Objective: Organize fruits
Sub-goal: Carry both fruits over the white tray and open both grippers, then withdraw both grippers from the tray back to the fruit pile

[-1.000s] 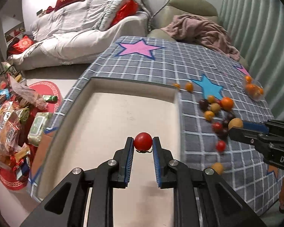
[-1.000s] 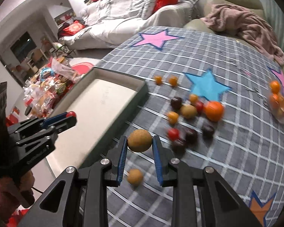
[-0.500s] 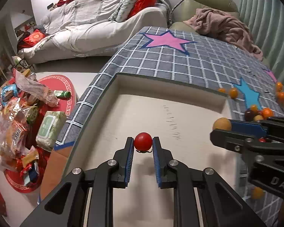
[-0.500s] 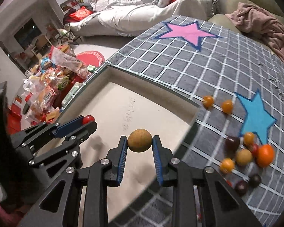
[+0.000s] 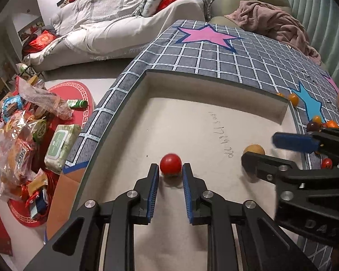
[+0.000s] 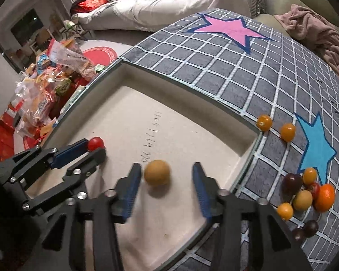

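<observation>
Left gripper jaws seemingly gripping red fruit over tray, right gripper jaws parted, tan fruit loose between them

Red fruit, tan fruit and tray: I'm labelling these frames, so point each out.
red fruit point(image 5: 170, 162), left wrist view, its front face.
tan fruit point(image 6: 157, 172), right wrist view, its centre.
tray point(image 6: 183, 82), right wrist view, far rim.

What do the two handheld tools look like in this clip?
Both match: the left tool and right tool have matte black angular linkage frames with silver round pivot bolts and two flat fingers faced with ribbed blue pads. The right one bears pale embossed lettering reading "DAS". No cables or sleeves show.
</observation>
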`<state>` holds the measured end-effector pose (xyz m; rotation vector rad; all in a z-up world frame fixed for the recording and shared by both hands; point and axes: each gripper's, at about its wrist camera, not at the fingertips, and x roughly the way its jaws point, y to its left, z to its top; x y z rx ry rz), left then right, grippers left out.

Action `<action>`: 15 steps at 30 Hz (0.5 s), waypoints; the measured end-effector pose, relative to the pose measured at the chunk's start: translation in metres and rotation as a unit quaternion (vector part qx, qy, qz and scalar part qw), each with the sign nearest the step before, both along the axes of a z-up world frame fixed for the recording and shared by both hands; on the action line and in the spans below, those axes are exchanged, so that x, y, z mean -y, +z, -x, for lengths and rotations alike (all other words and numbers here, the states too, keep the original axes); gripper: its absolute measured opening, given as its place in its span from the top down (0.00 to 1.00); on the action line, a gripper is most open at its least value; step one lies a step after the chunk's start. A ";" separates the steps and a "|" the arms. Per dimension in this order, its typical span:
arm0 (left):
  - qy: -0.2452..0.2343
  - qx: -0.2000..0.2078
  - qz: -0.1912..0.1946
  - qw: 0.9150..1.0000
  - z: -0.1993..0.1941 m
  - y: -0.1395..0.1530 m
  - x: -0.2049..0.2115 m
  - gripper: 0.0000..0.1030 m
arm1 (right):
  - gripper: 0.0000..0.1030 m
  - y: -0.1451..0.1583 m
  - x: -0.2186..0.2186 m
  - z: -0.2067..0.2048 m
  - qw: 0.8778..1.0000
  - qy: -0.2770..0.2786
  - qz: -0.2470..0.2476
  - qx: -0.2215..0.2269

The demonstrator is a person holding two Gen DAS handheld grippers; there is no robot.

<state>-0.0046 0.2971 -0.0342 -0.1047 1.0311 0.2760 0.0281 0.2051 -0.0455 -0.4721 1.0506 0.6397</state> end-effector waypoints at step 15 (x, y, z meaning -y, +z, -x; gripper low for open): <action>-0.015 0.051 0.020 0.998 0.051 0.036 0.038 0.11 | 0.00 0.058 0.069 0.042 0.997 -0.022 -0.058 0.043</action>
